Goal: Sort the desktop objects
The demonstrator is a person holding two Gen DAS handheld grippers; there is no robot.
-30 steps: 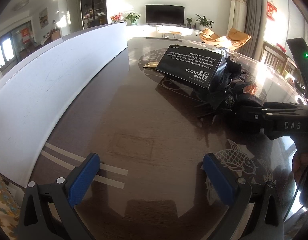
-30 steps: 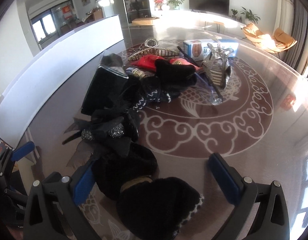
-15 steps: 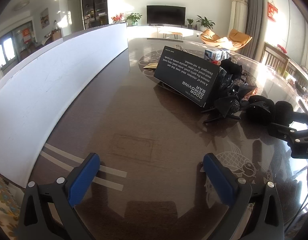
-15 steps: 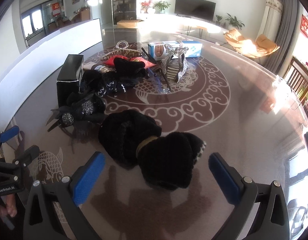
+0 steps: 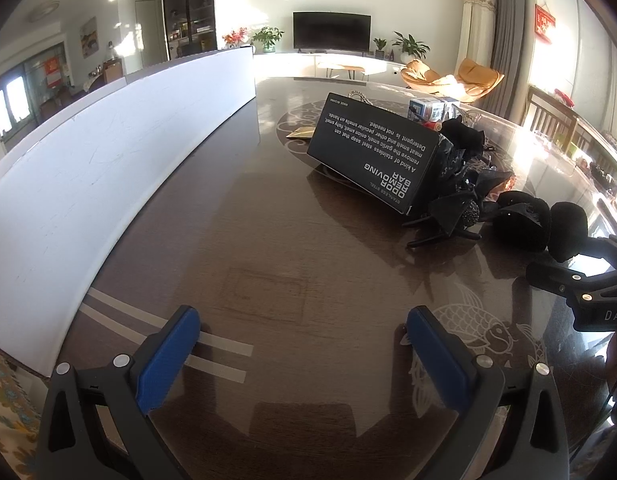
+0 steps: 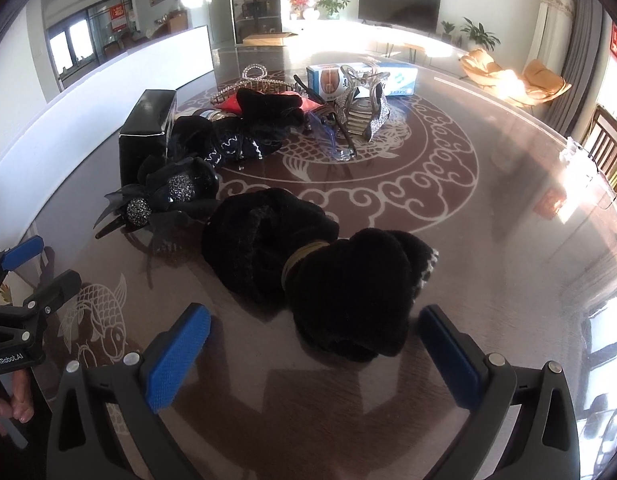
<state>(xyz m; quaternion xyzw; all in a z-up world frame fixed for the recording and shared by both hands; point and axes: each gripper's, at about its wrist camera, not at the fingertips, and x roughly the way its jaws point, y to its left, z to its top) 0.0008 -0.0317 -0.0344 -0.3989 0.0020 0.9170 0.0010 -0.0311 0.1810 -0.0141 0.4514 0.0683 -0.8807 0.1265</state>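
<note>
On the dark patterned bench [image 6: 508, 208], near edge: one black fuzzy scrunchie pair [image 6: 316, 276], bound by an olive band, lying flat just ahead of the right hand-held gripper [image 6: 314, 344]. Jaws spread wide, holding nothing; blue pads [image 6: 176, 356] flank the bundle's near lobe without touching it.

Behind, left: black bow clips with rhinestone knots [image 6: 164, 200]; black box [image 6: 148, 132], lettered "ODOR REMOVING BAR" in the left view [image 5: 372, 152]. Further back: black velvet bows [image 6: 244, 124], crystal claw clip [image 6: 364, 108], blue-and-white carton [image 6: 364, 76].

Left hand-held gripper [image 5: 302, 344]: spread, empty, over bare bench beside the white board [image 5: 88, 184], well apart from the pile.

Handling note (judgement): the step appears to be picking the scrunchie pair. Lower until the pads straddle the near lobe, close across the band or the fullest part, squeeze firmly as plush compresses, then lift clear of the bow clips.

Change from half a second earlier: the scrunchie pair sits nearer and larger between the right pads; the left view is nearly unchanged.
</note>
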